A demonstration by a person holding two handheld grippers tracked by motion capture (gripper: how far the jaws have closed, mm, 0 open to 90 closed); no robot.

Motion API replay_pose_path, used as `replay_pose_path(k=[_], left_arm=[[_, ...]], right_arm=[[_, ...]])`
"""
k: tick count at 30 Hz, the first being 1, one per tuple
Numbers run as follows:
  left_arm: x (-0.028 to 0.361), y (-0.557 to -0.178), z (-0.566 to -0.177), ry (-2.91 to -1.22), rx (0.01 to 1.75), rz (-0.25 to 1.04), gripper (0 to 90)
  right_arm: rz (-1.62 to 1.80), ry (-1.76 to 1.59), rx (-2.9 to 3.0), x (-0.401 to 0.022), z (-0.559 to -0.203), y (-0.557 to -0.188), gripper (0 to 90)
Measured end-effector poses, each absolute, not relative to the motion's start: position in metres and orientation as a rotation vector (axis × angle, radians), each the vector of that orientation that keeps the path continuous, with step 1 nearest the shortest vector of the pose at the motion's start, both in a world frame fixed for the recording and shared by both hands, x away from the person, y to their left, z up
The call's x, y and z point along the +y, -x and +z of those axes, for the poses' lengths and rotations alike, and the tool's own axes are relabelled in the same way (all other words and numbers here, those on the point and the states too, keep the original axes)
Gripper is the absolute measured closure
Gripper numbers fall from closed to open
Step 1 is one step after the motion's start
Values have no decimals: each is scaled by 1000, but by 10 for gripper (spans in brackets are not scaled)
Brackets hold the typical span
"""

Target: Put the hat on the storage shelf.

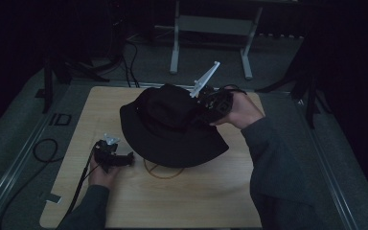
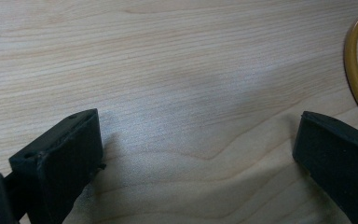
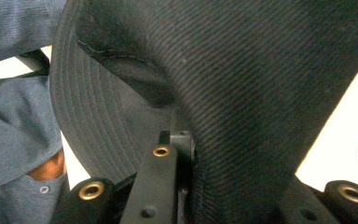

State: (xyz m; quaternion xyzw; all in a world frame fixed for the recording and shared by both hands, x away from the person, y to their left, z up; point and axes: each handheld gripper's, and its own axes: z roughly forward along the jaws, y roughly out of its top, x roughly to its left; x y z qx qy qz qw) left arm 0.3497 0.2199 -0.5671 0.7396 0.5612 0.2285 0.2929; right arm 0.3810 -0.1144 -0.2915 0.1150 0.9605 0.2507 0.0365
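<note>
Wooden table: pale top, dark room beyond, grey floor around. Black hat: table centre, crown up, tilted, raised toward right gripper, whose tongs pinch crown fabric. Yellow ring partly under near brim. Left gripper: near left, tongs spread, nothing between. Bare table toward near edge.

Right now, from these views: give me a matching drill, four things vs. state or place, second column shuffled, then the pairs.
Things:
1. black hat
2. left gripper
3. right gripper
4. amber ring

States or places:
A. jaws wide apart over bare wood
B. lies on the wooden table, partly under the brim
C. pinched at its crown on the far side
D. jaws closed on dark fabric

Pairs: 1-C, 2-A, 3-D, 4-B
</note>
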Motion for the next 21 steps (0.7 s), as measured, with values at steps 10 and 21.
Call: replay_pose_path(k=[10, 21], left_arm=[[220, -350, -567, -1966, 1497, 608, 16], [220, -350, -567, -1967, 1496, 610, 16]], right_arm=[[761, -357, 2967, -102, -300, -384, 747], [812, -351, 2961, -94, -305, -386, 717]])
